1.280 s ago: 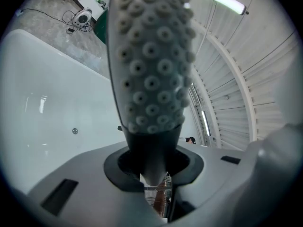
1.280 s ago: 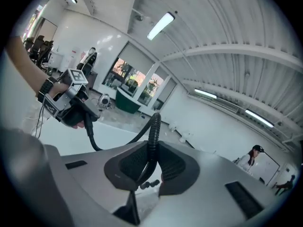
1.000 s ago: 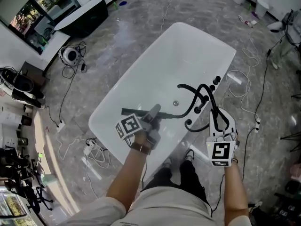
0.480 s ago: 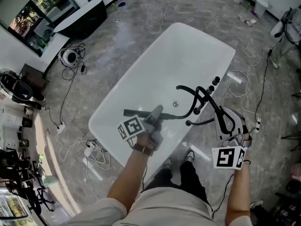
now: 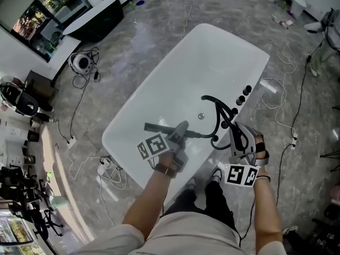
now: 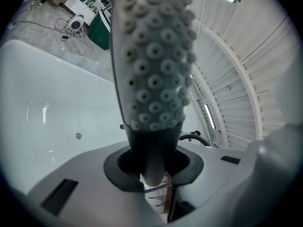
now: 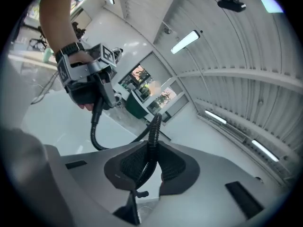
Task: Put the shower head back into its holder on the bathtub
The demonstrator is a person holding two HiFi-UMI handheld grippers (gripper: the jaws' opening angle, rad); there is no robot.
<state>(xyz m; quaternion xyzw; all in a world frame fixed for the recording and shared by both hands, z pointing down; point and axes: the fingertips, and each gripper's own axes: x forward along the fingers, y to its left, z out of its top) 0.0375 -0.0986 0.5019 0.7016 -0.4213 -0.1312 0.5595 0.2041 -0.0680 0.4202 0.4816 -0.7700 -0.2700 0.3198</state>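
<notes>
Room: grey marbled floor (image 5: 159, 31), with a white bathtub (image 5: 175, 78) lying diagonally across the middle of the frame.
Shower head (image 5: 158, 127): held over the basin, lower middle of the frame, nubbed spray face up. It is not in any holder.
Left gripper (image 5: 180, 129): jaws clenched on the shower head's dark neck. It has barely shifted.
Right gripper (image 5: 238, 137): jaws clenched on the ribbed black hose (image 5: 212, 102) at the tub's near rim, lower right.
Just changed: the right gripper swung out to the right, away from the rim, then came back in and rolled over. The hose loop now sits lower and nearer the black fittings (image 5: 241, 95).
Meaning: I'd say slack is being tidied before the head goes home. Which fitting is the holder, I can't tell. Seating has not begun.
</notes>
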